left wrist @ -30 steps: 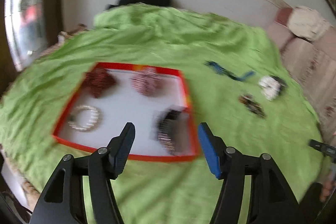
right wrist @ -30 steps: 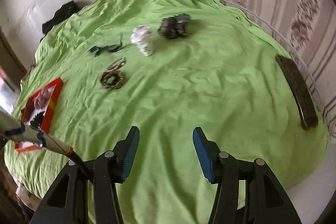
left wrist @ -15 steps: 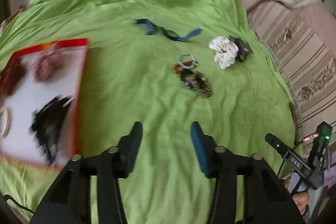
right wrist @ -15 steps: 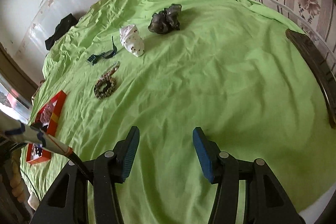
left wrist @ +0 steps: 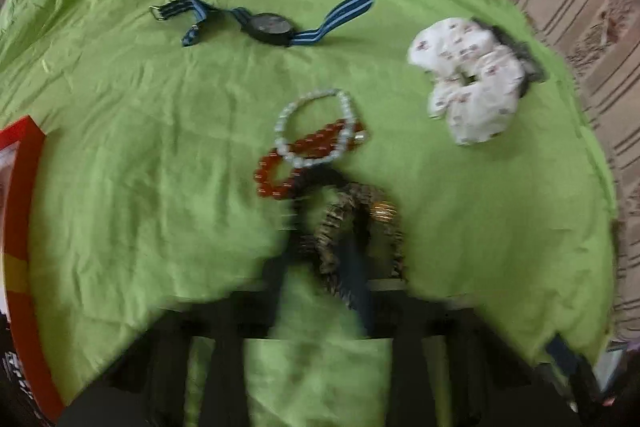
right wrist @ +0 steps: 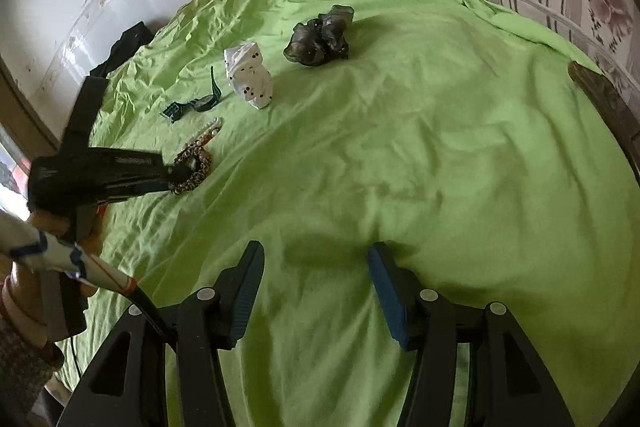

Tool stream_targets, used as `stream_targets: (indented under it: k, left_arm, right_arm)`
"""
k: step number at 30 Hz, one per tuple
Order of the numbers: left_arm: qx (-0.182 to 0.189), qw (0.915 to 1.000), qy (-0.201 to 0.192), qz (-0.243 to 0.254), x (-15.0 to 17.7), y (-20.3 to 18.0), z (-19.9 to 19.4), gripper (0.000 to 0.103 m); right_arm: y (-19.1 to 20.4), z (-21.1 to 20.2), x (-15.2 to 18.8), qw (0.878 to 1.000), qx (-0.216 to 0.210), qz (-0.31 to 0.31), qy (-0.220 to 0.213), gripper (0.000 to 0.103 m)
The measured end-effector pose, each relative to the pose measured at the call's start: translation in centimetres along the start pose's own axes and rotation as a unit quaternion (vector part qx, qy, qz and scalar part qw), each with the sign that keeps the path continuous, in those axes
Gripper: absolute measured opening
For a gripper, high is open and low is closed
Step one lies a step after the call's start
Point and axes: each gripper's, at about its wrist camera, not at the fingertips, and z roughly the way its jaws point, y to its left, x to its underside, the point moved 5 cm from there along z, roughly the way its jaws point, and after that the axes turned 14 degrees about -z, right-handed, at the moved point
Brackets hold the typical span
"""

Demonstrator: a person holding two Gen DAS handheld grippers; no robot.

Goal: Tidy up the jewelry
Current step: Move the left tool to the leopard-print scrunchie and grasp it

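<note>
Left-wrist view showed the left gripper [left wrist: 324, 247] closing around the leopard-print scrunchie [left wrist: 352, 223] between its fingers; next, lift toward the red tray [left wrist: 20, 227] at left. The right gripper [right wrist: 316, 287] hung spread, empty.

Matt, creased green cloth sheet [right wrist: 440, 155]

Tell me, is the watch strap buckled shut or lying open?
Open. The watch lies flat on the green sheet, both strap ends spread apart, unjoined.

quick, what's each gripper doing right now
Left gripper: jaws closing around the leopard-print scrunchie; the blur hides whether the pads press on it.
Right gripper: open, holding nothing, over the green sheet.
</note>
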Motion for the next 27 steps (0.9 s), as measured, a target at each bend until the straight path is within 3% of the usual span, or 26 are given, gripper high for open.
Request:
stream_targets:
  k: [8, 14, 17, 21, 23, 25, 27]
  left_arm:
    - [0.048, 0.9985, -0.026, -0.008, 3.3, 4.7, -7.6, 0.013]
    - [0.089, 0.9955, -0.022, -0.024, 5.5, 7.1, -11.3, 0.013]
    - [0.171, 0.9847, -0.021, -0.027, 6.2, 6.0, -14.2, 0.013]
    - [0.244, 0.9691, -0.032, 0.003, 6.9, 3.2, -17.7, 0.018]
    - [0.246, 0.9677, -0.051, 0.021, 7.3, 2.2, -18.9, 0.042]
    - [0.211, 0.9732, -0.083, 0.039, 7.6, 1.7, -19.5, 0.051]
    - [0.187, 0.9776, -0.083, 0.049, 7.9, 1.8, -18.8, 0.051]
  right_arm:
    - [-0.1, 0.2, -0.1, 1.0, 0.002, 0.001, 0.003, 0.059]
    - [0.3, 0.0, 0.2, 1.0, 0.015, -0.009, 0.007, 0.059]
    - [0.5, -0.1, 0.4, 1.0, 0.023, -0.015, 0.008, 0.059]
    - [0.8, -0.1, 0.5, 0.999, 0.036, -0.028, 0.01, 0.06]
    - [1.0, -0.2, 0.6, 0.999, 0.041, -0.033, 0.01, 0.06]
    - [1.1, -0.3, 0.7, 0.998, 0.045, -0.037, 0.011, 0.06]
    - [1.2, -0.4, 0.7, 0.998, 0.046, -0.038, 0.01, 0.06]
